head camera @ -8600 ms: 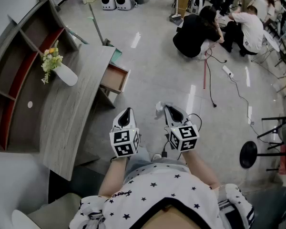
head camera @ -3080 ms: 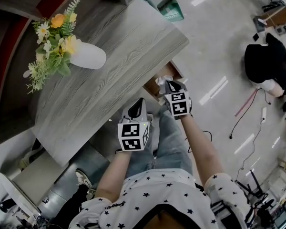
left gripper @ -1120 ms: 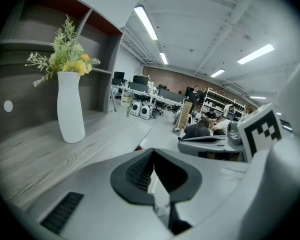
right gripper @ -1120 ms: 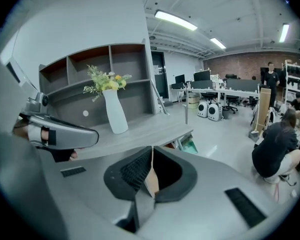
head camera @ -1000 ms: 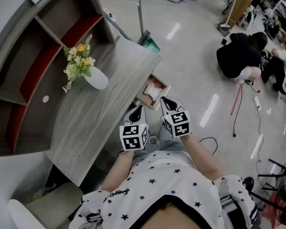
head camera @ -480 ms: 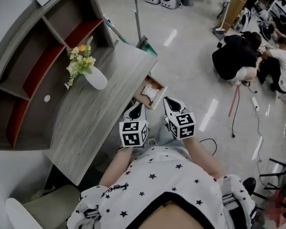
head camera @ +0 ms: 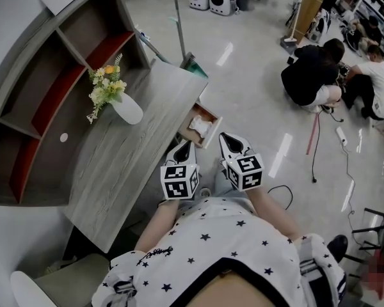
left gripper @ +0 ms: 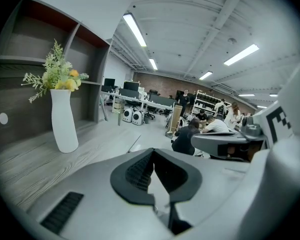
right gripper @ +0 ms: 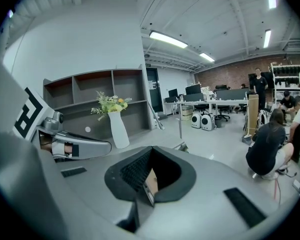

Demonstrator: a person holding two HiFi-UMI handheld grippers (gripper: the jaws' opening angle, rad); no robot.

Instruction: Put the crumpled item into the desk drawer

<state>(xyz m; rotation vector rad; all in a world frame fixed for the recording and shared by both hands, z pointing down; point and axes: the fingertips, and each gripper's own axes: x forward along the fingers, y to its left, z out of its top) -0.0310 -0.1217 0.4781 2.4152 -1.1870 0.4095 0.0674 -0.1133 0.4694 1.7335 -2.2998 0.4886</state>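
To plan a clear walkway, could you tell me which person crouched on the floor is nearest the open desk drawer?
The person in the black top, crouched by the red cable; the person in the white top is farther off, beyond them.

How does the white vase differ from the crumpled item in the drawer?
The white vase is smooth and shaped; the crumpled item is wrinkled and shapeless. The vase stands upright on the desk top and holds flowers; the crumpled item lies loose inside the open drawer. Both look white.
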